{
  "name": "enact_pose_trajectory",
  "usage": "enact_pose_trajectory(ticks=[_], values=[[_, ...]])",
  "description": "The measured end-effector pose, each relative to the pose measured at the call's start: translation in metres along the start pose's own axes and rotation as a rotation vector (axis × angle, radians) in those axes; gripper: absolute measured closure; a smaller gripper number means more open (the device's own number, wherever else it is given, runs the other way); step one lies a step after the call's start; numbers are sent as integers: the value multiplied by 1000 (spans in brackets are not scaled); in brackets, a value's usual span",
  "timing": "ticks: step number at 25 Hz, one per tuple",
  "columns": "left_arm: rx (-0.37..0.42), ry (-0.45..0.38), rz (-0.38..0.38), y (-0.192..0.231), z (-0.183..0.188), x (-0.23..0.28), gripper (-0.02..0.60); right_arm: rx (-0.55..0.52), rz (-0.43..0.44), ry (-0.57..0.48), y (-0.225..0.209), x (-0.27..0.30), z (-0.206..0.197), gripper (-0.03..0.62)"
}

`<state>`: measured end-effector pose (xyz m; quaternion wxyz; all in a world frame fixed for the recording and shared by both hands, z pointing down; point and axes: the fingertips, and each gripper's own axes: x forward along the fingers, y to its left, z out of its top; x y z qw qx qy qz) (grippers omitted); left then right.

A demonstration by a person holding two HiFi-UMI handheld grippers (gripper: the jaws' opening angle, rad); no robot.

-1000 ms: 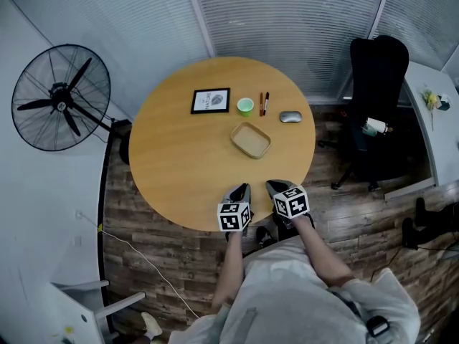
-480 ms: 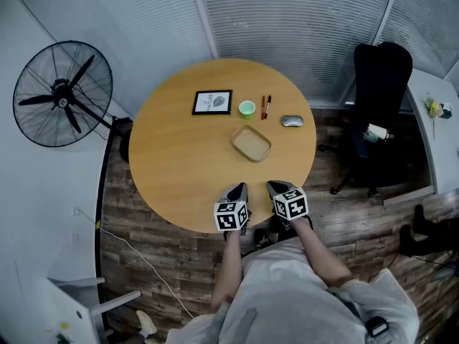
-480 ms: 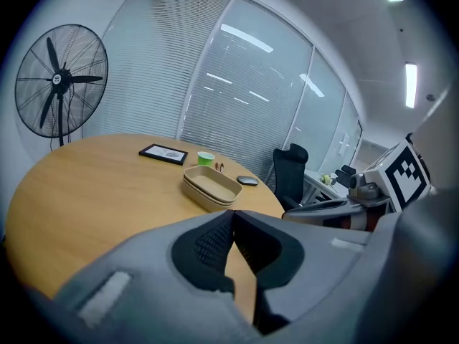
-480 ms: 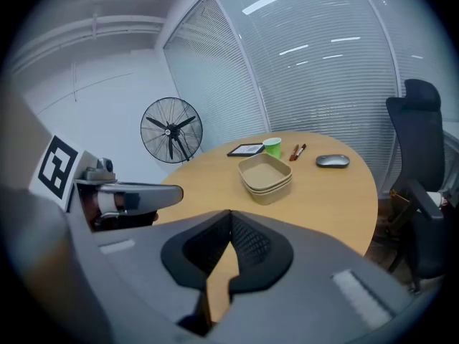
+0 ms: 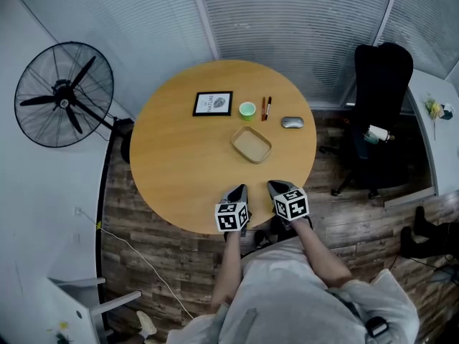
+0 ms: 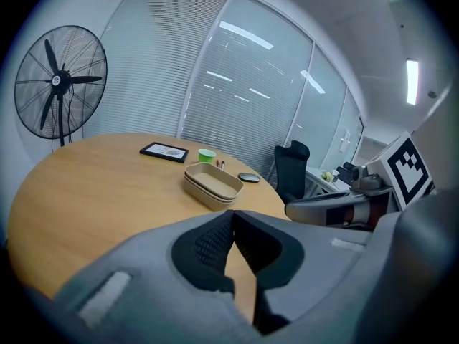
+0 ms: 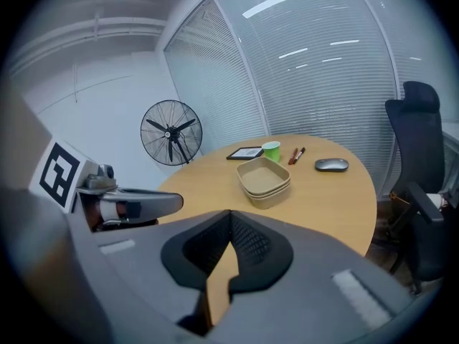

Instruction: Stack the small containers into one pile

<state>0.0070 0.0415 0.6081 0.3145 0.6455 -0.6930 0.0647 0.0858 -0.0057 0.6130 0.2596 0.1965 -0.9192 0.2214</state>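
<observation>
Two tan rectangular containers (image 5: pixel 251 143) sit nested in one pile near the middle of the round wooden table (image 5: pixel 179 163); the same pile (image 6: pixel 212 183) (image 7: pixel 265 179) shows in both gripper views. My left gripper (image 5: pixel 237 193) rests at the table's near edge, shut with nothing between its jaws. My right gripper (image 5: pixel 280 190) lies beside it, also shut and empty. Both are well short of the pile. In its own view the left gripper (image 6: pixel 231 224) has its tips together, and so has the right gripper (image 7: pixel 229 224).
Behind the pile lie a framed picture (image 5: pixel 212 103), a green cup (image 5: pixel 247 109), two pens (image 5: pixel 265 107) and a grey mouse (image 5: pixel 292 122). A standing fan (image 5: pixel 63 95) is left of the table, a black office chair (image 5: pixel 380 99) to its right.
The view shifted slightly between the earliest frame and now; the grippers and the containers have stayed where they were.
</observation>
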Motion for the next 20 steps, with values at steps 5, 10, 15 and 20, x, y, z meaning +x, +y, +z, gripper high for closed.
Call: enact_pose_trajectory(ticks=[5,10,15,20], values=[[5,18,-11,-3,-5,-1,575,3,5,5,2,-1,-4,594],[13,32,-20,-5,-11,-3,575,12,7,5,4,-1,-6,594],[20,31,-25,-6,-12,-4,575,13,6,5,5,-2,-7,594],[21,40,-44,-8,-14,-7,575,15,4,8,10,-1,-7,594]])
